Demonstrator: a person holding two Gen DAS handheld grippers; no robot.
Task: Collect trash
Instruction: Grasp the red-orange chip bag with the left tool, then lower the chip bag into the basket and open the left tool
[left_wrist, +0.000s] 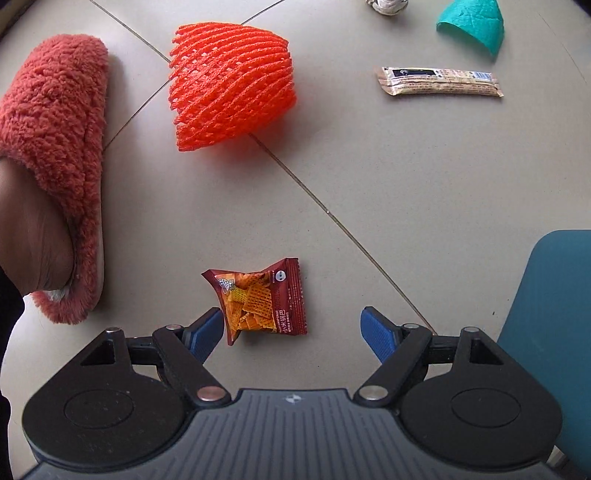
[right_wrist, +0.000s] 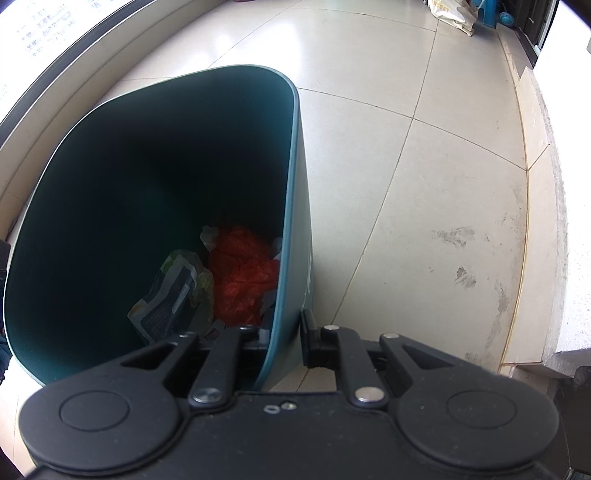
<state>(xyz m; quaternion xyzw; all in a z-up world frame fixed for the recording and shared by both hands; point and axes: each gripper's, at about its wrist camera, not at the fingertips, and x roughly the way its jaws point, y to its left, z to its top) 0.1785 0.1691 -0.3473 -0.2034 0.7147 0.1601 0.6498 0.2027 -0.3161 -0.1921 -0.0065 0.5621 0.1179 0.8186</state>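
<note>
Left wrist view: a foot in a red fuzzy slipper (left_wrist: 55, 162) stands at the left edge. Beside it, an orange foam net (left_wrist: 231, 85) lies on the tiled floor (left_wrist: 406, 192); a snack packet (left_wrist: 260, 301) sits between the left gripper (left_wrist: 293, 328) fingers, which are spread apart, touching the left pad. A beige wrapper (left_wrist: 439, 82) lies farther right.

Right wrist view: the right gripper (right_wrist: 282, 332) is clamped on the teal bin (right_wrist: 295, 221) wall; trash sits inside.
</note>
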